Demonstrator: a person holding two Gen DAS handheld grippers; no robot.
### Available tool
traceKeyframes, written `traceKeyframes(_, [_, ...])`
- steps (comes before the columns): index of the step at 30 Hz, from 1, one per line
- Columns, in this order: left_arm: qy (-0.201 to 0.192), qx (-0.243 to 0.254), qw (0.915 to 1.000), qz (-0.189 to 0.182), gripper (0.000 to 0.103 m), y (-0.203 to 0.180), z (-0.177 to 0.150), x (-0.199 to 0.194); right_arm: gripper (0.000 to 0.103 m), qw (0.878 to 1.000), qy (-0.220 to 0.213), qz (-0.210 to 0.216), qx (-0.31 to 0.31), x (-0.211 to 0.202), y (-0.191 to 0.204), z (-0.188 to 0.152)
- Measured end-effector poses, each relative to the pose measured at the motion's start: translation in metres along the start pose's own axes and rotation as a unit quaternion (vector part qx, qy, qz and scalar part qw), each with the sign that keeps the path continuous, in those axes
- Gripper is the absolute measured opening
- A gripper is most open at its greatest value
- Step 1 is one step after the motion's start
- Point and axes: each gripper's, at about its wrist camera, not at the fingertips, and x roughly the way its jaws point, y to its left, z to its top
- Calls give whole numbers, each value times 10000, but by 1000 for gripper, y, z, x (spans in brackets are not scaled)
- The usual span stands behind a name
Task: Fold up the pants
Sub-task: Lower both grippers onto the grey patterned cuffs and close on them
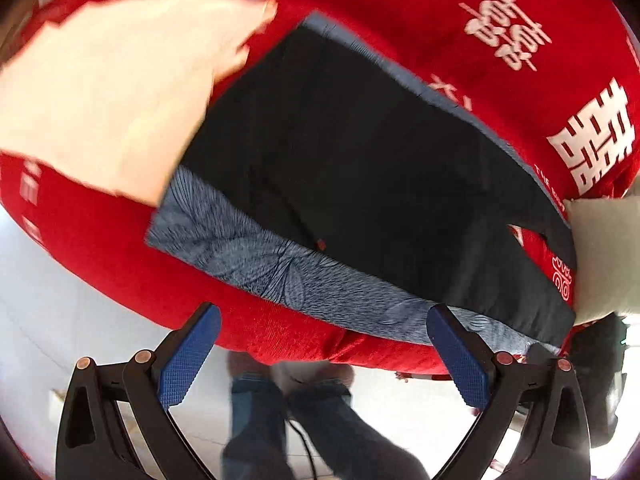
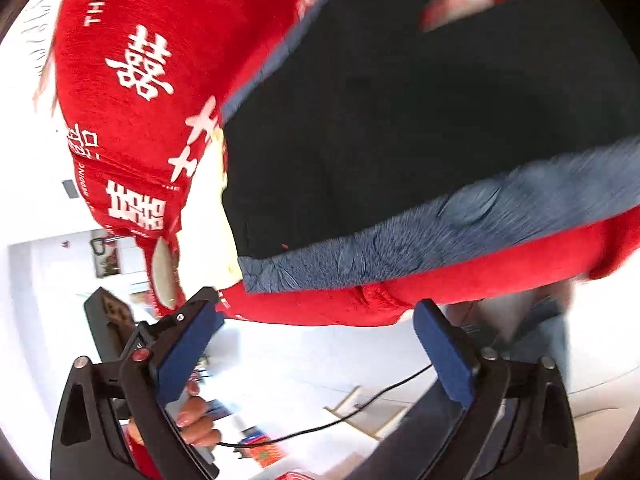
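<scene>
Black pants [image 1: 360, 168] lie flat on a blue-grey patterned cloth [image 1: 248, 252] over the red bed cover [image 1: 500, 20] — near the bed's front edge. Left gripper [image 1: 324, 356] and right gripper [image 2: 316, 344] both spread, nothing between them. Cream pillow [image 1: 100, 100] overlaps the pants' far corner (blurred); white cushion [image 1: 608, 252] touches the other end.

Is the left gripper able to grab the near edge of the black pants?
Probably yes. The left gripper is open, and nothing sits between it and the black pants lying flat on the blue-grey patterned cloth.
</scene>
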Motion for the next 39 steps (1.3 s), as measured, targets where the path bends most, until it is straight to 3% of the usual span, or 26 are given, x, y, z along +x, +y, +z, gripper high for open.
traceKeyframes(4, [60,-112,9991,-395,103,24,-8,31,81,9993,-37,371,73,45,-29,-8])
traceKeyframes(9, [145,-7,9978,-649,103,35,-10,52,81,9980,-235,529,255,70,-58,-12])
traceKeyframes(16, [246,31,9958,-886,103,30,1,66,77,9919,-605,1048,396,67,-57,2])
traceKeyframes(18, [259,-28,9944,-1022,103,26,4,67,75,9867,-733,1366,487,60,-52,9])
traceKeyframes(21, [260,-226,9911,-1287,103,23,10,67,75,9784,-864,1828,424,41,-38,15])
traceKeyframes(27, [158,-756,9849,-1548,103,22,26,70,75,9712,-847,2220,169,18,-14,25])
traceKeyframes(29, [16,-942,9832,-1563,103,24,35,70,75,9730,-812,2157,126,22,-10,25])
traceKeyframes(30, [-53,-1030,9817,-1603,96,26,40,69,75,9742,-791,2112,107,23,-13,24])
traceKeyframes(31, [-88,-1063,9806,-1644,83,27,45,69,75,9756,-761,2056,111,24,-16,23])
traceKeyframes(33, [-88,-1022,9813,-1632,72,28,51,74,75,9771,-735,1991,175,30,-23,22])
traceKeyframes(34, [-87,-974,9817,-1634,59,28,52,76,75,9783,-745,1923,223,30,-30,21])
traceKeyframes(37, [5,-849,9834,-1603,41,31,55,83,75,9800,-858,1701,580,30,-59,16])
traceKeyframes(39, [49,-847,9831,-1620,35,38,54,82,75,9773,-953,1678,873,29,-76,14])
